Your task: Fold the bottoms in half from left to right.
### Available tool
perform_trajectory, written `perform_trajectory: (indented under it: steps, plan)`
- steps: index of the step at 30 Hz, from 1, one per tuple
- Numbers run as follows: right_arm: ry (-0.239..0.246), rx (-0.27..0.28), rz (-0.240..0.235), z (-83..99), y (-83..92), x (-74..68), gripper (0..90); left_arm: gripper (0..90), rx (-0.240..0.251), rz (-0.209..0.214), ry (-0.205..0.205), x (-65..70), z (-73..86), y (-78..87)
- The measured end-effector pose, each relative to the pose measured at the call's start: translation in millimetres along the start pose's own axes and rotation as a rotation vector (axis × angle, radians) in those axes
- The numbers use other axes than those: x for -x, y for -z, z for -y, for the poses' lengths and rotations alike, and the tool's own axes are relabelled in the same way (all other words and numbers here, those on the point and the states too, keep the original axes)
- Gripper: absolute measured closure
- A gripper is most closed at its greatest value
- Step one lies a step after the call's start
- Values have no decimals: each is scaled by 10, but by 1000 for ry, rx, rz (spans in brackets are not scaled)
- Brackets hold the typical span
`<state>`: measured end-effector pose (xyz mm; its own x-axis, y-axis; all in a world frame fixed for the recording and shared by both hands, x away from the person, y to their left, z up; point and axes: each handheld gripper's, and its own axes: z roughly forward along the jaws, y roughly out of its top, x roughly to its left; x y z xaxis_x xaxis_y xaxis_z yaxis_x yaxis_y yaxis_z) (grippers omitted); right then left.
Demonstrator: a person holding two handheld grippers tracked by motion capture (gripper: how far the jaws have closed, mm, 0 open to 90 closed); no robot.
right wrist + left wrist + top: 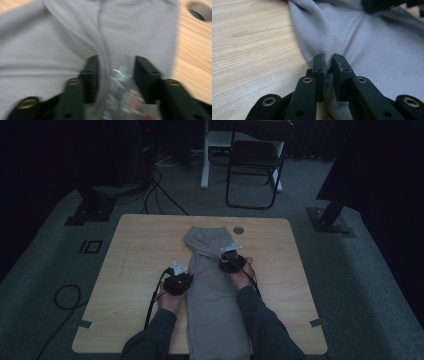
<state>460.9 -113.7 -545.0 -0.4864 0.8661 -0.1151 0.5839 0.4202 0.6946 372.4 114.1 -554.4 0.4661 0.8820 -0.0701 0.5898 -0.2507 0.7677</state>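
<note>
A grey garment lies lengthwise down the middle of the wooden table, its near end hanging over the front edge. At the garment's left edge, my left gripper is shut on the cloth; in the left gripper view its jaws pinch a ridge of grey fabric. Over the garment's right side, my right gripper is open. In the blurred right gripper view its jaws straddle a fold of fabric and a clear plastic tag.
A round hole is set in the table beyond the garment, also seen as the hole. A black chair and cables stand on the carpet behind. Tape marks sit near the front corners.
</note>
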Motion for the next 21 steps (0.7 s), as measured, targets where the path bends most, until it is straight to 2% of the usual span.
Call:
perform_trajectory:
  steps: [2, 4, 5, 6, 7, 8, 10, 13, 18, 19, 21]
  plan:
    - [-22, 1, 9, 54, 28, 120, 786, 805, 0, -2, -2, 4, 0, 0]
    - [-21, 4, 31, 139, 75, 224, 890, 806, -1, -3, -4, 6, 1, 0]
    - [-21, 4, 31, 139, 75, 224, 890, 806, -1, -3, -4, 6, 1, 0]
    - [-18, 5, 58, 186, 95, 261, 900, 806, -1, -4, -3, 5, 1, 0]
    - [-29, 13, 62, 215, 107, 289, 900, 806, -1, -3, -1, 6, 2, 1]
    - [-29, 13, 62, 215, 107, 289, 900, 806, -1, -4, -2, 6, 2, 1]
    - [-62, 23, 50, 269, 140, 366, 900, 804, -1, -4, -3, 7, 2, 1]
    - [-74, 17, 43, 299, 160, 426, 900, 800, -2, -4, -2, 6, 2, 0]
    - [-127, 87, -33, 260, 186, 448, 763, 784, -3, -8, -2, 12, 2, -1]
    - [-115, 121, -62, 211, 192, 409, 681, 774, -4, -8, -2, 11, 2, -1]
    - [-106, 127, -77, 184, 187, 384, 656, 768, -4, -8, -2, 10, 2, -1]
